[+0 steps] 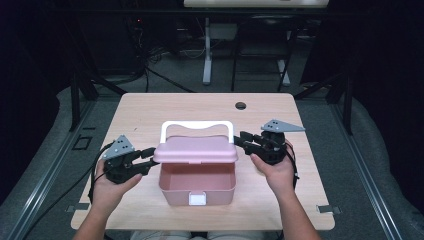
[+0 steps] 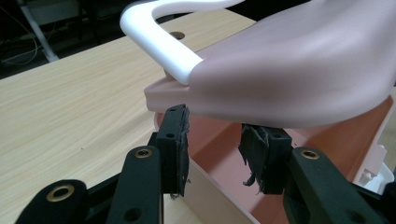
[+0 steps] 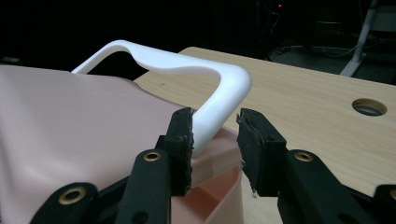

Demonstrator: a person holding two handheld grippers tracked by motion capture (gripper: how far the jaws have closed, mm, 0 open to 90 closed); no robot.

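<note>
**Pink box, lid raised, a gripper at each end**

Forearms come in from the near edge of the counter [image 1: 150, 107], one hand to each gripper. At the left, the left gripper [image 1: 150, 156] reaches the left end of the pink lid [image 1: 196, 149]; seen along its own fingers [image 2: 173, 140], they stand partly apart just under the lid's edge, pressing on nothing. Between the two grippers the pink box [image 1: 197, 187] sits near the middle of the counter, toward the near edge, its inside showing below the lid, which is lifted clear of the front rim. A white handle [image 1: 196, 125] arches behind the lid. At the right, the right gripper [image 1: 242, 141] meets the lid's right end; its fingers [image 3: 182, 140] stand partly apart around the handle's corner, gripping nothing.
</note>
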